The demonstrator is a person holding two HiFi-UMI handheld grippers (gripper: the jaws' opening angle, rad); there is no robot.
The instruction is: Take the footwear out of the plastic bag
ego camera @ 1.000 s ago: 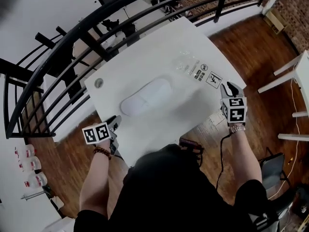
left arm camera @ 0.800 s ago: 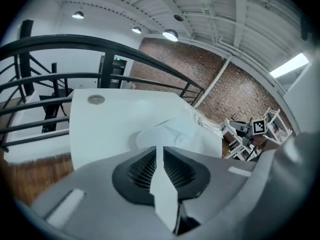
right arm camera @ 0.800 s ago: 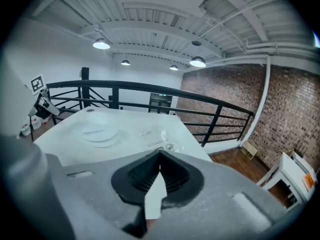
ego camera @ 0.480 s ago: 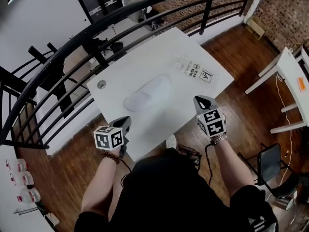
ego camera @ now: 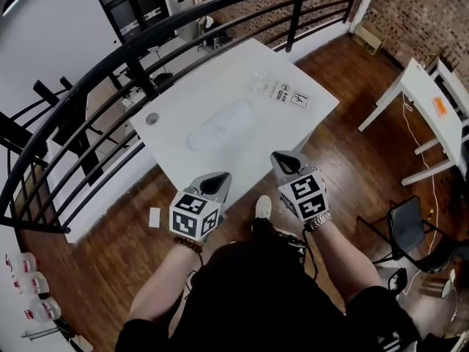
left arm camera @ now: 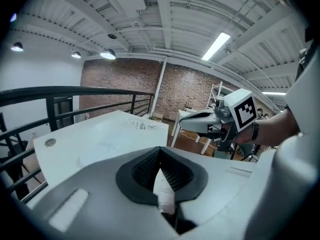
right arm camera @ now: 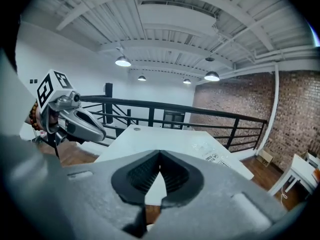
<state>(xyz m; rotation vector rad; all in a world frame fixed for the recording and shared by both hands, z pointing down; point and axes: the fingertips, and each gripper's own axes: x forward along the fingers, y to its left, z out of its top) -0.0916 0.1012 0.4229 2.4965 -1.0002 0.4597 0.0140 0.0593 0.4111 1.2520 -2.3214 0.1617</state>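
Note:
A pale slipper [ego camera: 220,125] lies inside a clear plastic bag [ego camera: 253,108] on the white table [ego camera: 183,167]; the bag's printed end [ego camera: 286,95] points to the far right. My left gripper [ego camera: 214,185] hovers at the table's near edge, shut with nothing in it. My right gripper [ego camera: 287,160] hangs just off the near right edge, also shut and empty. In the left gripper view the jaws [left arm camera: 160,153] meet, and the right gripper [left arm camera: 202,124] shows beyond them. In the right gripper view the jaws [right arm camera: 159,155] are together, with the left gripper [right arm camera: 75,121] at the left.
A black railing [ego camera: 132,46] curves round the table's far and left sides. A cable hole [ego camera: 152,119] sits in the table's left corner. A white rack [ego camera: 429,97] and a black chair [ego camera: 410,233] stand on the wooden floor at the right. Bottles [ego camera: 26,284] stand at the lower left.
Both grippers have drawn back from the table's sides toward my body and closer together, and both have gone from open to shut. The bag and slipper lie as before.

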